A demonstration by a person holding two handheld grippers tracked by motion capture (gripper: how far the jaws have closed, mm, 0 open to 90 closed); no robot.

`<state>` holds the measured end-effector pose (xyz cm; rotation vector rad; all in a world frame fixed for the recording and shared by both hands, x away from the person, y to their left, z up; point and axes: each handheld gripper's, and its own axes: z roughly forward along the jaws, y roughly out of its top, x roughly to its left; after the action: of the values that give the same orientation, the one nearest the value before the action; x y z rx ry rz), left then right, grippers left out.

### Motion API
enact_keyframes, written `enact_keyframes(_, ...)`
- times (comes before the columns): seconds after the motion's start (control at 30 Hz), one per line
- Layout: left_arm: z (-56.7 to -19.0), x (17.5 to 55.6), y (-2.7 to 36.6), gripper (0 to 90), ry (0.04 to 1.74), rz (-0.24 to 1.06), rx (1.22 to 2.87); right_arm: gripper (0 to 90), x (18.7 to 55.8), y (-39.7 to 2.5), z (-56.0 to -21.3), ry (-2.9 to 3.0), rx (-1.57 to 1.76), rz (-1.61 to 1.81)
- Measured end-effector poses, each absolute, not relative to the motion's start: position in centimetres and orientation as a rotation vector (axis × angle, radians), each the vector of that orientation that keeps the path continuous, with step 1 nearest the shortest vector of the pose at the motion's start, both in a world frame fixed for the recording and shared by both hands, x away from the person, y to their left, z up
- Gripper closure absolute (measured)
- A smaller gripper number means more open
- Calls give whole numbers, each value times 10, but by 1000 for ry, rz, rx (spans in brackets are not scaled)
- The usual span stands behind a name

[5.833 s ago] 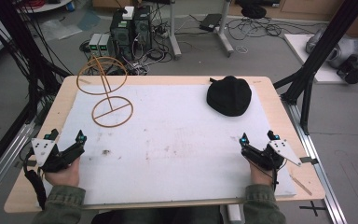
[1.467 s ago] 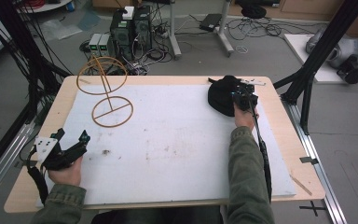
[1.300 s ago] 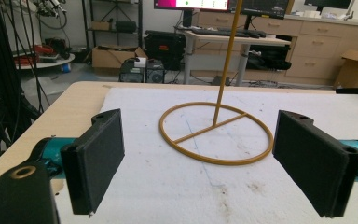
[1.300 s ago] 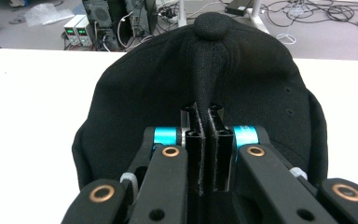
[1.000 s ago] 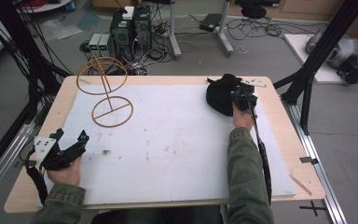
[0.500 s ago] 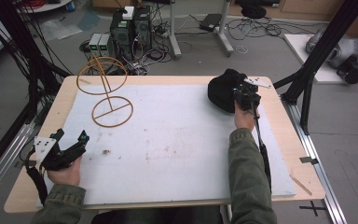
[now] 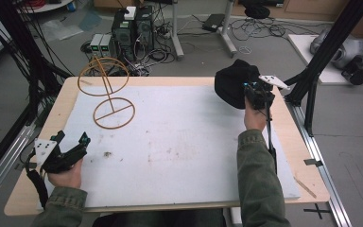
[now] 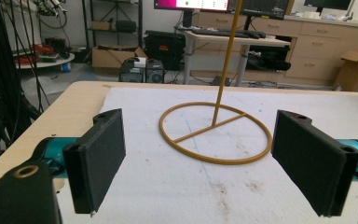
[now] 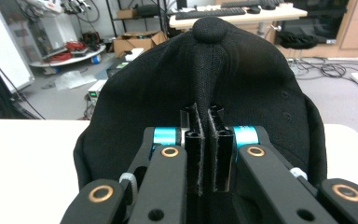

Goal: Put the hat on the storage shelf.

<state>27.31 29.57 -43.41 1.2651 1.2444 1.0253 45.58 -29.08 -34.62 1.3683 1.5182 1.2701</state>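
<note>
right gripper (image 7: 254, 90) clenched on a fold of the black cap (image 7: 231, 85), raised at the table's (image 7: 179, 208) far right corner; left gripper (image 7: 71, 146) released, jaws wide, resting near left; wire hat stand (image 7: 108, 97) stands bare; judged: cap grasped, placement remaining

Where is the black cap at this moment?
In the high view the black cap sits at the table's far right corner, pinched in the right gripper, across from the wire stand on the left.
</note>
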Motion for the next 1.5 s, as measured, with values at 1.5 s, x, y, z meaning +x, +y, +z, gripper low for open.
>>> enact_keyframes(1.5, -435, 274, 302, 175, 1263, 970, 1232, 870, 438, -151, -282, 1699, 1019, 1584)
